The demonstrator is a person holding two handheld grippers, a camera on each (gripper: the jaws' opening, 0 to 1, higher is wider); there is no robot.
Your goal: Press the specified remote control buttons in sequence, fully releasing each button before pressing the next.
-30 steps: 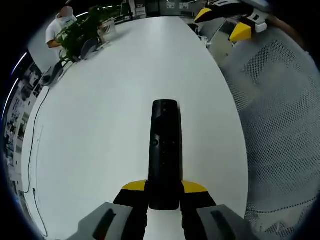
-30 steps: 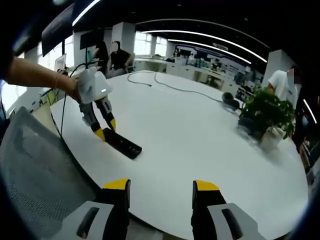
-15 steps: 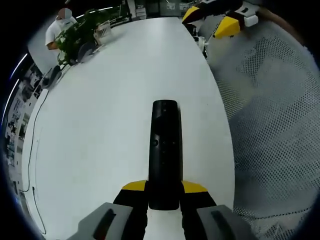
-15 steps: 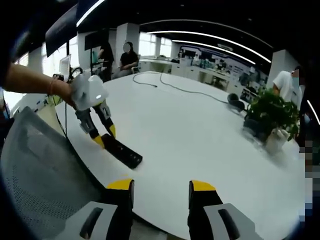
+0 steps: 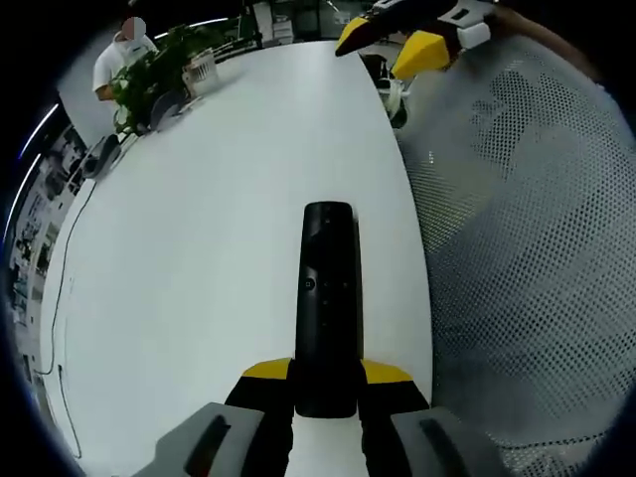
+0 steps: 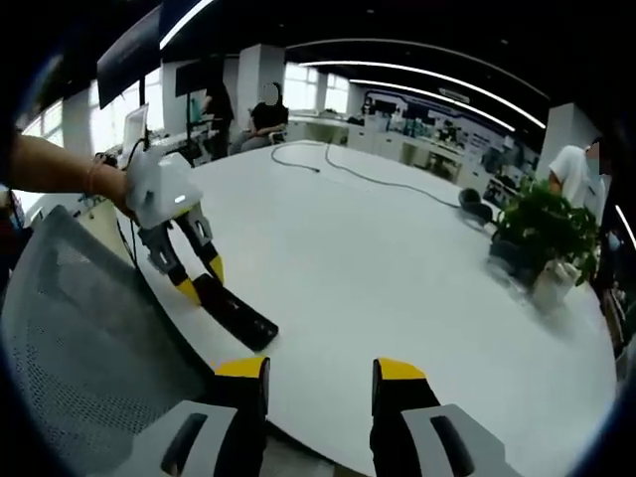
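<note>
Near the table edge: the black remote control (image 5: 327, 303) lies flat on the white table (image 5: 199, 229), close to the rim beside the mesh chair back (image 5: 527, 248).
Remote axis: long axis runs straight out from the left gripper (image 5: 326, 376); the near end sits between the yellow-tipped jaws, the far end points along the table toward its distant end.
Left gripper state: jaws closed against both sides of the remote's near end, gripping it.
Right gripper state: in the right gripper view the right gripper (image 6: 316, 370) has its jaws spread apart with nothing between them, held above the table rim.
Left gripper view detail: the remote's button face is up, with a round control cluster about mid-length; the right gripper's yellow tips (image 5: 397, 40) appear at the top, well apart from the remote.
Right gripper view detail: a hand (image 6: 111, 189) holds the left gripper (image 6: 195, 280) from the left; the remote (image 6: 234, 313) slants away from it toward the table's interior.
Surroundings: a potted plant (image 6: 545, 238) stands far across the table; a dark cable (image 6: 343, 171) trails over the far surface; seated people show in the background.
Obstructions: the chair mesh (image 6: 89, 338) rises just beside the table rim near the remote.
</note>
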